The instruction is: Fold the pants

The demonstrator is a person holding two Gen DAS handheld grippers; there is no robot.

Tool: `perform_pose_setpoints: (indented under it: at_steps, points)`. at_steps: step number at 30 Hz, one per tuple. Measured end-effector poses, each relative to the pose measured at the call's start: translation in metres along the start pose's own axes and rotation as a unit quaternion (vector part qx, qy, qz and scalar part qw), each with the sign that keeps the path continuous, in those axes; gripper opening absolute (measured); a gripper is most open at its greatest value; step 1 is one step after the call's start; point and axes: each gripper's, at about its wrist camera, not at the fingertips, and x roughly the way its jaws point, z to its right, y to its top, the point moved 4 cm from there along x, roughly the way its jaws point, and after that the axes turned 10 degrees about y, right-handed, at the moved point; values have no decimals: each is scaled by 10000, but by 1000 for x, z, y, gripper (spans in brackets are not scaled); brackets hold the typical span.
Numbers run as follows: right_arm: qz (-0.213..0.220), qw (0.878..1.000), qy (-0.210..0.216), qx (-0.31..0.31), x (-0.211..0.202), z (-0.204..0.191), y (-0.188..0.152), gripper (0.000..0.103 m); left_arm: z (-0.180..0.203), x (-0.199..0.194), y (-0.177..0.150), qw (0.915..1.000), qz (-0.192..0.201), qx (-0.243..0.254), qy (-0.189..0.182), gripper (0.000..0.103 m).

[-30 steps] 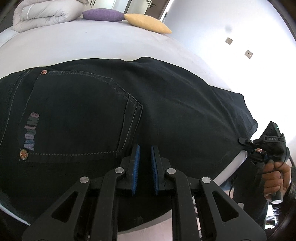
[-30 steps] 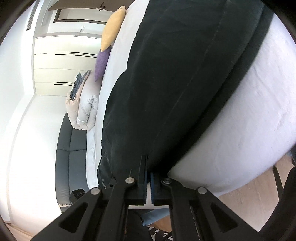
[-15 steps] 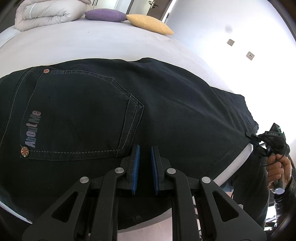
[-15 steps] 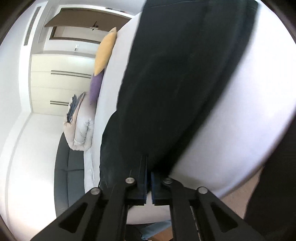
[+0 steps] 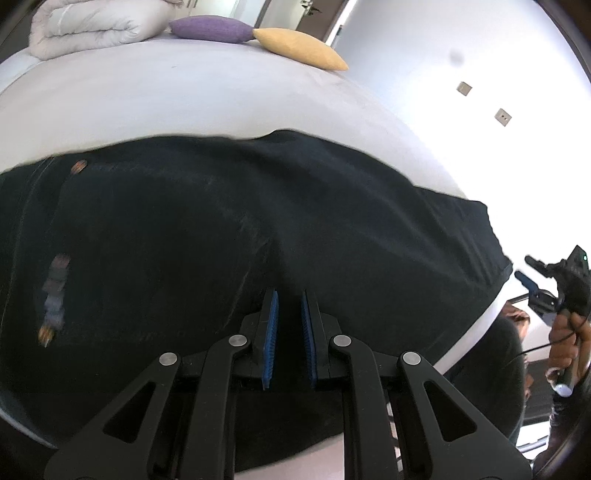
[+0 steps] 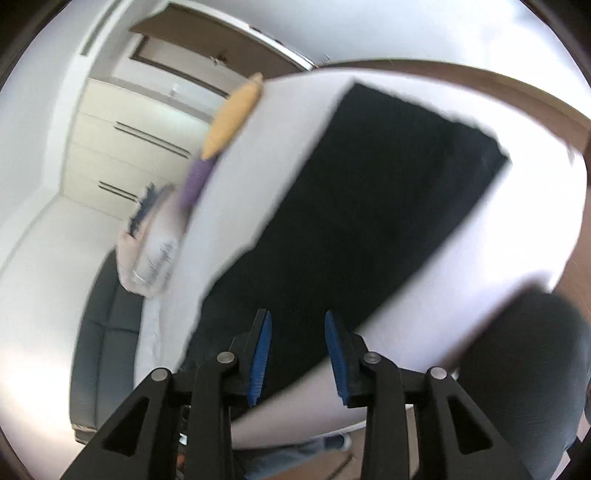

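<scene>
A white bed (image 5: 192, 107) fills most of both wrist views, and the dark pants (image 5: 258, 229) lie flat across it near its front edge, folded lengthwise into one long band. In the right wrist view the pants (image 6: 362, 206) stretch away from the camera toward the far side of the bed (image 6: 498, 240).

The left gripper (image 5: 289, 325) hangs just above the seat of the pants, beside a back pocket with a blurred printed label; its blue pads stand close together, clenched on nothing that can be seen.

The right gripper (image 6: 297, 350) is over the near end of the pants, its jaws opening, with no cloth caught between the pads. From the left wrist view the right gripper (image 5: 532, 273) sits just past the hem, apart from the fabric, held by a hand (image 5: 567, 332).

At the head of the bed lie a rolled white duvet (image 5: 96, 26), a purple cushion (image 5: 210, 29) and a yellow cushion (image 5: 299, 48).
</scene>
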Motion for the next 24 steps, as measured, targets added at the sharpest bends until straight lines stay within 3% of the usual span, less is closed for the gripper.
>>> perform_pose_setpoints:
  at_steps: [2,6,9,12,15,16,21,24]
  points:
    - [45,9999,128,-24,7,-7,16,34,12,2,14,9999,38,149,-13,13]
    - [295,9953,614,689,8,14,45,34,39,4,41,9986,175,466,-172,13]
    - [191,9938,910,606,16,22,59,34,51,22,48,9983,26,526,-259,13]
    - [-10,9943,625,866,41,47,67,34,56,48,50,9978,-259,574,-204,13]
    - [-152,9953,162,947,54,73,62,15,51,56,43,9983,-274,457,-224,13]
    - [-129,9952,85,969,49,83,57,0,48,57,42,9985,-249,385,-288,12]
    - [705,9881,162,1356,1,120,51,0,34,53,29,9985,-161,100,-517,12]
    - [1041,9844,-169,1405,-31,121,51,0,27,47,24,9986,-185,38,-491,13]
